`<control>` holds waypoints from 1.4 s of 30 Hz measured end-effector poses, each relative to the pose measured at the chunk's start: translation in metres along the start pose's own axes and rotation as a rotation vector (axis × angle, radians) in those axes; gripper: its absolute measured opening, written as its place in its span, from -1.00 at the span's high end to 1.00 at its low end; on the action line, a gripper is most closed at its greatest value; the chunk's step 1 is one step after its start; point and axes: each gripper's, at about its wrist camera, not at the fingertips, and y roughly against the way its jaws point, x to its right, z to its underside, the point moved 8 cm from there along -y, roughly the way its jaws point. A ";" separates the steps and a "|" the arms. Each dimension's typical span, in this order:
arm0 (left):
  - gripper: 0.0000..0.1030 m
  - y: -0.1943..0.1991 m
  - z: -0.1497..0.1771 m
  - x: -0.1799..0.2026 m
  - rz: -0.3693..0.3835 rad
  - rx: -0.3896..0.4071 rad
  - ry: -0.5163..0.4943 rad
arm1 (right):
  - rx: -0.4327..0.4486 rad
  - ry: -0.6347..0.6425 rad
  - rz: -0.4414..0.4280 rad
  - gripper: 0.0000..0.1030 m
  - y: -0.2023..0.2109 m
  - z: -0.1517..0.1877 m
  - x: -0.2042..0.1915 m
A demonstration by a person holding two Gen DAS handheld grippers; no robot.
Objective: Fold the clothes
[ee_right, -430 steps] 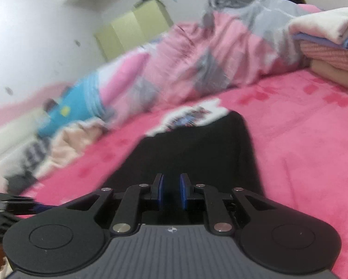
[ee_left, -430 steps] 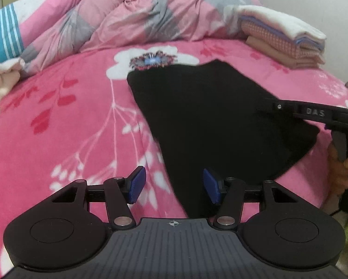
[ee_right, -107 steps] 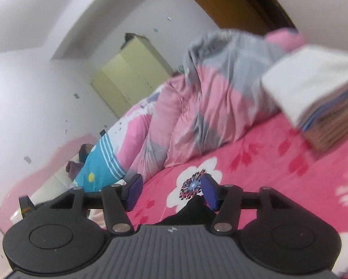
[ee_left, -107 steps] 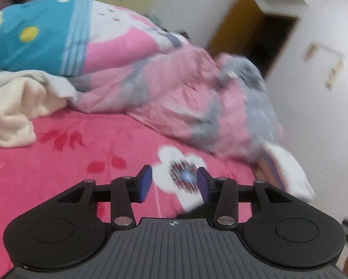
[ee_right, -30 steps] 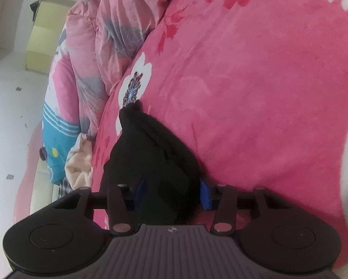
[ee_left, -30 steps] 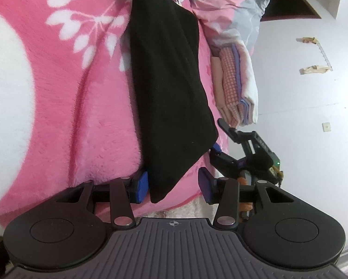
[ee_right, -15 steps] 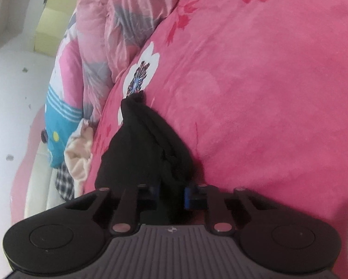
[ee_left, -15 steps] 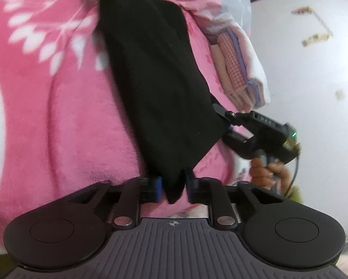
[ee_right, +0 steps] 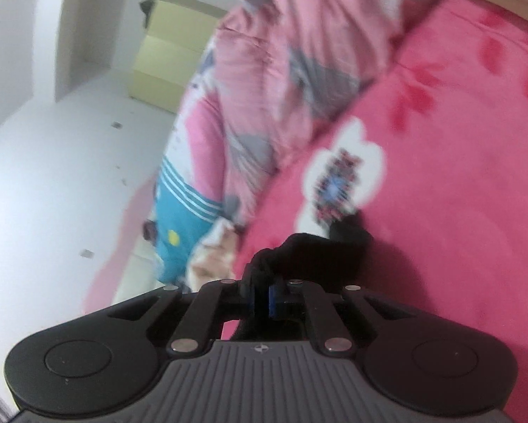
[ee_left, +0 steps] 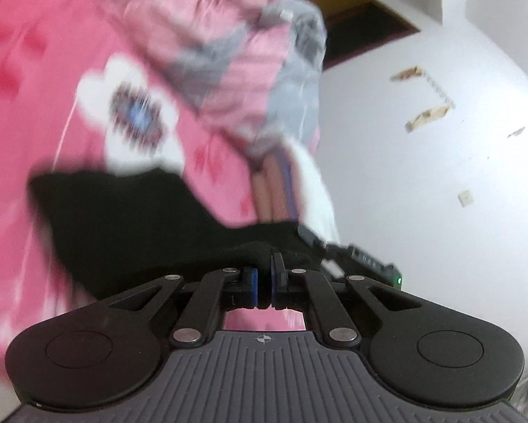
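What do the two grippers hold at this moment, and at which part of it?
Both are shut on the black garment. The left gripper pinches its near edge; the right gripper pinches a bunched-up end of it. Blur hides which corners exactly.

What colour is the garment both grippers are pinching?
Plain black garment, clearest in the left wrist view.

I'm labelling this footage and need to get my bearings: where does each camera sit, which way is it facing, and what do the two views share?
Left wrist view: sits on the left tool, looking along its fingers across the pink bed toward the folded stack and white wall; the right tool shows at right.
Right wrist view: sits on the right tool, facing the rumpled quilt and yellow cabinet.
Shared: the black garment both tools pinch, and the white flower print.
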 end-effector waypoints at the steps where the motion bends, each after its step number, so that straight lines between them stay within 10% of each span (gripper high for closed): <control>1: 0.92 -0.002 -0.017 0.005 -0.006 0.018 -0.012 | 0.008 -0.005 -0.011 0.88 -0.007 -0.011 -0.006; 8: 0.93 -0.018 -0.118 0.034 0.011 0.110 -0.018 | 0.075 -0.047 -0.055 0.88 -0.061 -0.096 -0.049; 14: 0.93 -0.011 -0.132 0.060 0.037 0.123 -0.084 | 0.150 0.055 -0.094 0.88 -0.054 -0.128 -0.101; 20: 0.93 0.005 -0.072 0.041 0.002 0.018 -0.118 | 0.079 0.104 -0.023 0.88 -0.021 -0.072 -0.079; 30: 0.93 0.033 0.085 -0.076 -0.191 -0.257 -0.002 | -0.114 -0.153 0.110 0.89 0.031 0.134 0.052; 40: 0.87 0.045 0.116 -0.102 -0.185 -0.378 -0.028 | -0.087 -0.260 0.136 0.56 0.065 0.183 0.078; 42: 0.54 0.053 0.119 -0.105 -0.190 -0.402 -0.038 | -0.059 -0.245 0.117 0.53 0.092 0.186 0.068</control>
